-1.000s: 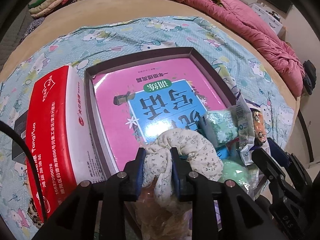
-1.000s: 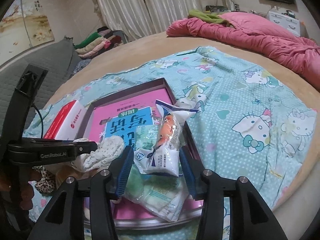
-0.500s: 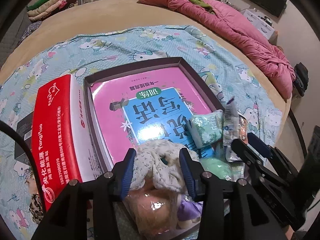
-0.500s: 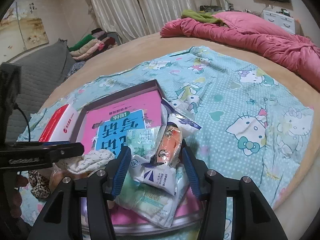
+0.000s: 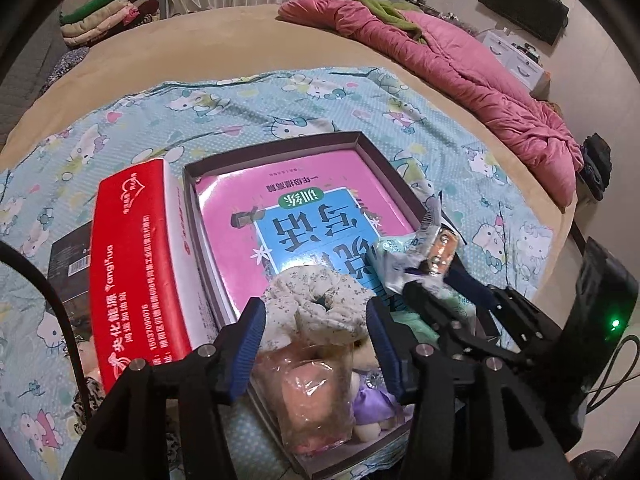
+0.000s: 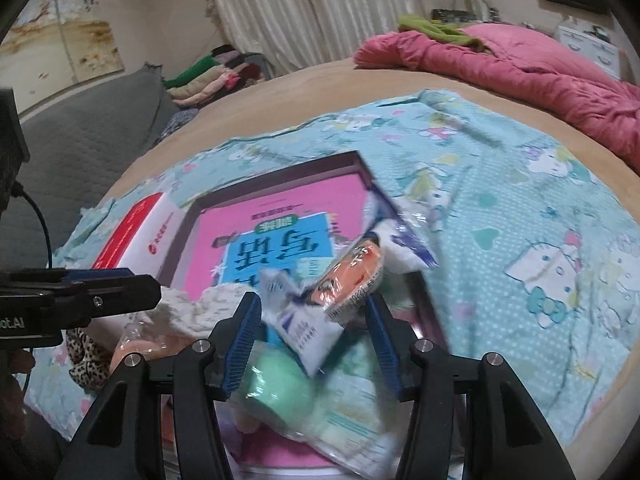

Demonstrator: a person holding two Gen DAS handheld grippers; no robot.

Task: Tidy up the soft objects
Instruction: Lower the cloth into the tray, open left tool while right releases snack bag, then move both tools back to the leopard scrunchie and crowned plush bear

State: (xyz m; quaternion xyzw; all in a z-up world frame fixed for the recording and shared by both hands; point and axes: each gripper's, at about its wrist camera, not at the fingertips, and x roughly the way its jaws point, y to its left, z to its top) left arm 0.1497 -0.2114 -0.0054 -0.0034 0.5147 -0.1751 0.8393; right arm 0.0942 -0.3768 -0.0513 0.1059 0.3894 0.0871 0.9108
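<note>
both grippers have let go within the last second: the left gripper [image 5: 316, 330], which was pinching the cream floral fabric scrunchie [image 5: 316, 312], now stands wide with the scrunchie lying loose inside the shallow dark cardboard box [image 5: 280, 146]. the right gripper [image 6: 314, 332] is likewise spread, its crinkly white-and-orange snack packets [image 6: 340, 284] dropping onto the pile there. judging by this, both placements are done.
</note>
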